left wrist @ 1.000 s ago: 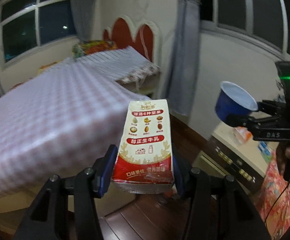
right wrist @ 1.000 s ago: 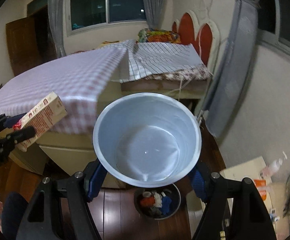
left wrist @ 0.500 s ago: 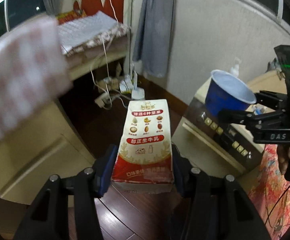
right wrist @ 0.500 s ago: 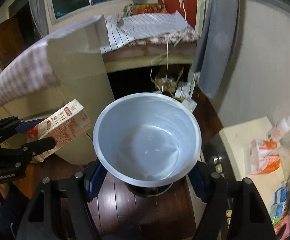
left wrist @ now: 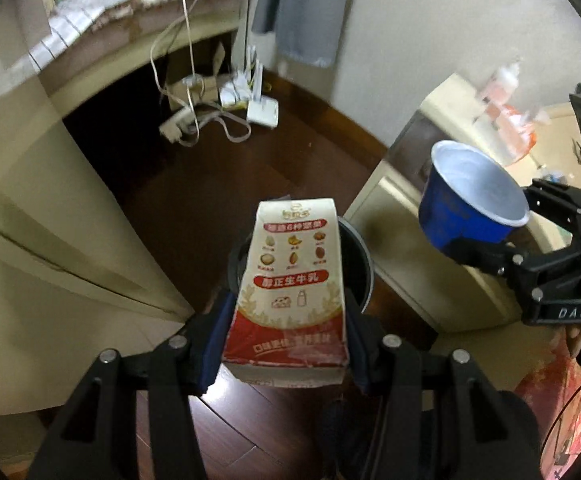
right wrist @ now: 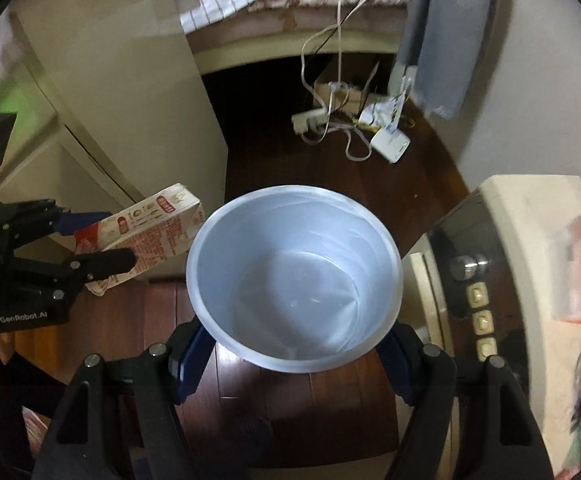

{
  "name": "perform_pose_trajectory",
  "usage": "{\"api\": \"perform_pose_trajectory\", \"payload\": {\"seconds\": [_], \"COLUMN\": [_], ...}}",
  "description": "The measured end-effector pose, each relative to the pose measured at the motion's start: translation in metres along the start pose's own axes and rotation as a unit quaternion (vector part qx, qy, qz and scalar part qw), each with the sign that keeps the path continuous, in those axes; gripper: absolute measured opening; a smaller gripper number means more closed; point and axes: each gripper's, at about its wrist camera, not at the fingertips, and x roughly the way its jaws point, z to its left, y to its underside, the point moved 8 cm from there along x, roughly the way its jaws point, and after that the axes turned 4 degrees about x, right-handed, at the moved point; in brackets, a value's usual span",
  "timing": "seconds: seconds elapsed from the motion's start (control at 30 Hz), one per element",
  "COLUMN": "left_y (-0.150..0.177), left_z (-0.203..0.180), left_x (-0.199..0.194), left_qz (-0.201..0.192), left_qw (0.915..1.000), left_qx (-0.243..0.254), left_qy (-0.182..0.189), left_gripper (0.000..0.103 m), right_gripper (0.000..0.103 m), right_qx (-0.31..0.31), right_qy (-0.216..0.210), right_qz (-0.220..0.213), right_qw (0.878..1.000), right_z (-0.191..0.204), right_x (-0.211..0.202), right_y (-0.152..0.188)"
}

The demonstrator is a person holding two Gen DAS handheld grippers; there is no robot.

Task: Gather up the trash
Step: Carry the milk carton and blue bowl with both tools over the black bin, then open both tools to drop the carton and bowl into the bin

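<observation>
A red and cream milk carton [left wrist: 290, 292] sits pinched between the two blue-padded fingers of the left gripper [left wrist: 286, 340], gripped near its lower red end. Its long axis runs straight away from the camera along the fingers, with the folded cream top pointing forward and down toward the dark wooden floor [left wrist: 194, 184]. Directly behind the carton, partly hidden by it, stands a round dark bin [left wrist: 360, 256] on the floor. Seen from the right wrist, the carton [right wrist: 146, 232] lies tilted, its top aimed toward the middle of the view. The right gripper [right wrist: 294, 344] clamps a blue bowl-shaped tub [right wrist: 294, 284] by its sides, with the pale, empty inside facing the camera. From the left wrist the same tub [left wrist: 470, 208] tilts with its mouth up and to the right, just beside the carton but apart from it. White cables and a power strip [left wrist: 210, 116] lie on the floor farther off, near a cream cabinet [left wrist: 50, 216].
</observation>
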Motion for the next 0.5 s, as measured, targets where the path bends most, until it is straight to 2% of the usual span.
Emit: {"api": "perform_pose_trajectory", "payload": {"seconds": [0.3,0.37,0.4,0.43,0.47,0.5], "left_y": [0.019,0.021,0.022,0.023,0.025,0.027], "left_z": [0.003,0.002,0.003,0.007,0.013,0.018], "left_x": [0.080,0.095,0.101,0.106,0.111,0.113], "left_qz": [0.077,0.086,0.089,0.093,0.096,0.100], "left_qw": [0.9969,0.9960,0.9958,0.9954,0.9950,0.9943], "left_qx": [-0.008,-0.011,-0.013,-0.017,-0.028,-0.038], "left_qy": [0.015,0.020,0.017,0.011,0.005,-0.002], "left_gripper": [0.053,0.056,0.075,0.086,0.096,0.096], "right_gripper": [0.075,0.076,0.075,0.078,0.099,0.103], "right_qx": [-0.056,-0.067,-0.076,-0.087,-0.092,-0.088], "right_qy": [-0.014,-0.021,-0.017,-0.005,-0.002,-0.004], "right_qz": [0.078,0.099,0.114,0.115,0.115,0.136], "right_qw": [0.995,0.993,0.990,0.989,0.989,0.987], "right_z": [0.003,0.005,0.005,0.002,0.000,-0.004], "right_x": [0.109,0.126,0.139,0.151,0.160,0.174], "right_y": [0.024,0.028,0.032,0.035,0.039,0.047]}}
